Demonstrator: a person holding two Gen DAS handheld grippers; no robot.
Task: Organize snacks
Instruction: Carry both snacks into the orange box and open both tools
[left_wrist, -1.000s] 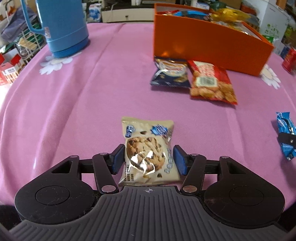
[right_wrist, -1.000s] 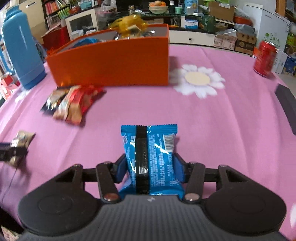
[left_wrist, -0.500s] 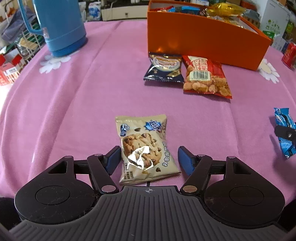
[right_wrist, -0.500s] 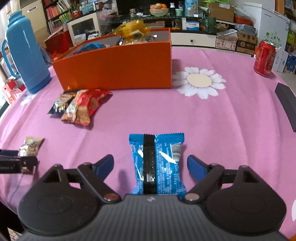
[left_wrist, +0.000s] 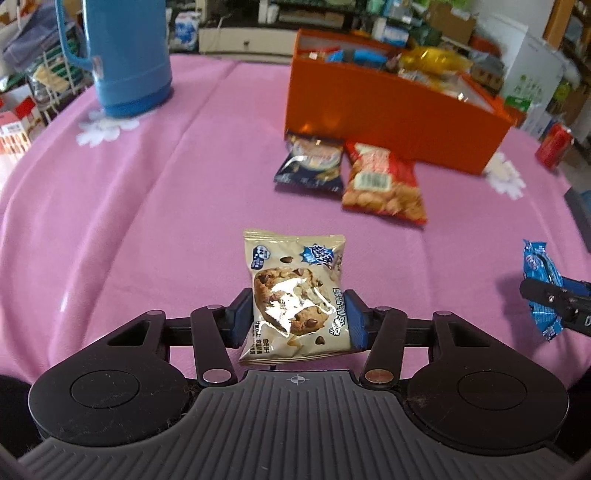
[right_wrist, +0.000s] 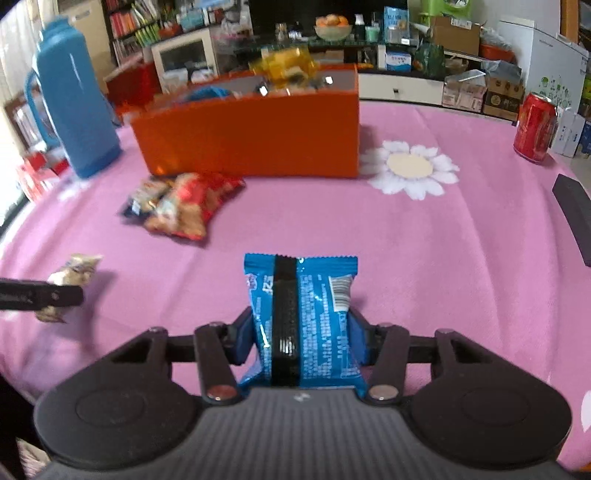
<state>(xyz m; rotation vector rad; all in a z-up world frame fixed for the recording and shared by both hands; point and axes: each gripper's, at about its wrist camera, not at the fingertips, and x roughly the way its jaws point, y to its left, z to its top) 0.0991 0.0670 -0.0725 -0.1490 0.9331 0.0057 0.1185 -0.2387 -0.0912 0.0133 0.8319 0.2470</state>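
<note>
My left gripper (left_wrist: 297, 317) is shut on a beige cookie packet (left_wrist: 295, 291), held just above the pink tablecloth. My right gripper (right_wrist: 301, 341) is shut on a blue snack packet (right_wrist: 301, 317), also lifted. Each gripper with its packet shows in the other view: the blue packet (left_wrist: 541, 284) at the right edge, the cookie packet (right_wrist: 70, 280) at the left edge. An orange box (left_wrist: 384, 107) with several snacks inside stands at the back; it also shows in the right wrist view (right_wrist: 251, 136). A dark blue packet (left_wrist: 312, 164) and a red packet (left_wrist: 382, 184) lie in front of it.
A blue thermos (left_wrist: 125, 55) stands at the back left of the table. A red can (right_wrist: 535, 127) stands at the right edge. A black flat object (right_wrist: 574, 218) lies at the far right. Shelves and boxes crowd the room behind the table.
Half a second ago both grippers were open around packets lying on the cloth. Now both have closed on their packets and lifted them slightly.
</note>
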